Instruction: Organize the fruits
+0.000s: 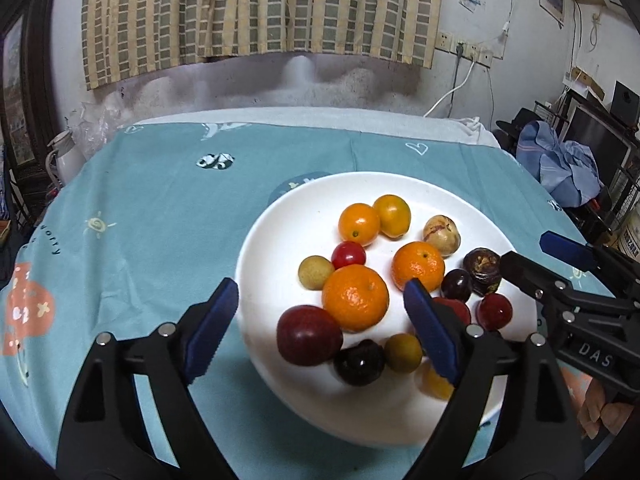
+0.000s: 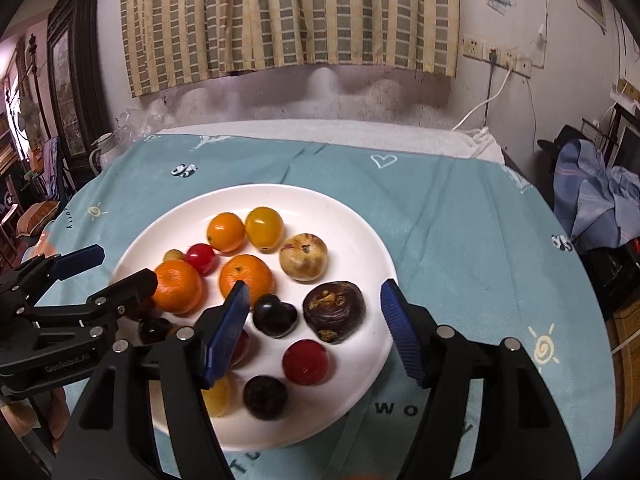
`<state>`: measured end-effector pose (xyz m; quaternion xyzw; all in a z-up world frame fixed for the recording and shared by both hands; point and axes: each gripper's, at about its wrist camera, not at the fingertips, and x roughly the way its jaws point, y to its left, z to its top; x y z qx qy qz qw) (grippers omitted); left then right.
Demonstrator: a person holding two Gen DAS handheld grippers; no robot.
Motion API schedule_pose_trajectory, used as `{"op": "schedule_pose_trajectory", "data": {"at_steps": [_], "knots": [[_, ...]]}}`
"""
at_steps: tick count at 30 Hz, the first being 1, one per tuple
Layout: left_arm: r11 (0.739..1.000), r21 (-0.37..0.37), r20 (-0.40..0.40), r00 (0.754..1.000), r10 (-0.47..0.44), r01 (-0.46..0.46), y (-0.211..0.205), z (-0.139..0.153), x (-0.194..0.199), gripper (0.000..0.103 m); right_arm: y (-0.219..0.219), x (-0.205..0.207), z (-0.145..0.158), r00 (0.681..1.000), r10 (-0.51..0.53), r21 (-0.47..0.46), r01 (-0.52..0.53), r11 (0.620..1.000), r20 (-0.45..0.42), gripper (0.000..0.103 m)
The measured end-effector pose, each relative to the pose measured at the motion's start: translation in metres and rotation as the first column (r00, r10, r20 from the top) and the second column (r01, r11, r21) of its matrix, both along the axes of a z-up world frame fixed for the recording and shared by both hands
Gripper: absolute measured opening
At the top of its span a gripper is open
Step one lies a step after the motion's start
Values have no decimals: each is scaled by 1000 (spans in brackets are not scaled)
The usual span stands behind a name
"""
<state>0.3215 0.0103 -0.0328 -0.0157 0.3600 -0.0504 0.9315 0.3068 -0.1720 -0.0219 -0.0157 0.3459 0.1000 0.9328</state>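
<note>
A white plate [image 1: 288, 240] [image 2: 360, 232] on the teal tablecloth holds several small fruits: mandarins [image 1: 355, 297] [image 2: 246, 276], yellow-orange tomatoes [image 1: 393, 215] [image 2: 264, 227], red cherry tomatoes [image 1: 348, 254] [image 2: 306, 361], a dark red plum [image 1: 309, 335], dark round fruits [image 2: 274, 315], a wrinkled dark purple fruit [image 2: 334, 311] [image 1: 483, 271] and a pale tan fruit [image 2: 303, 256] [image 1: 441, 233]. My left gripper [image 1: 320, 328] is open and empty, low over the plate's near left side. My right gripper [image 2: 316, 332] is open and empty over the plate's right part; it also shows in the left wrist view [image 1: 532, 256].
The teal cloth [image 1: 160, 208] covers a round table against a wall with a checked curtain [image 1: 260, 8]. A white kettle [image 1: 66, 156] stands at the far left edge. Clothes and shelves [image 2: 592, 192] stand to the right of the table.
</note>
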Motion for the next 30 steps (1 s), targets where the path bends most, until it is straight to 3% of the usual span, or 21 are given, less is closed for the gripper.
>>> {"op": "schedule_pose_trajectory", "data": {"at_steps": [7,10,12,14,19,25,30], "knots": [[999,-31,56,997,45,-43,13,17,-51,98,11,-46,19,998,15,-36,-13,999,53,69],[998,-33,65,997,50,-48,14,19,-75,100,13,-71,20,997,7,-34,-5,999,78,77],[999,-23,65,997,50,-48,13,18,-90,101,11,-90,15,996,-17,-36,20,999,92,91],[999,-7,63,997,54,-54,12,14,-104,101,10,-109,8,994,-35,-45,40,998,105,98],[999,21,34,998,46,-47,8,4,-122,101,12,-141,-16,996,-36,-78,42,996,82,99],[999,-4,63,997,42,-42,12,11,-129,101,25,-147,-23,998,-16,-129,24,991,63,102],[993,-110,27,999,44,-41,27,12,-124,101,20,-141,-28,999,-27,-118,29,993,26,102]]}}
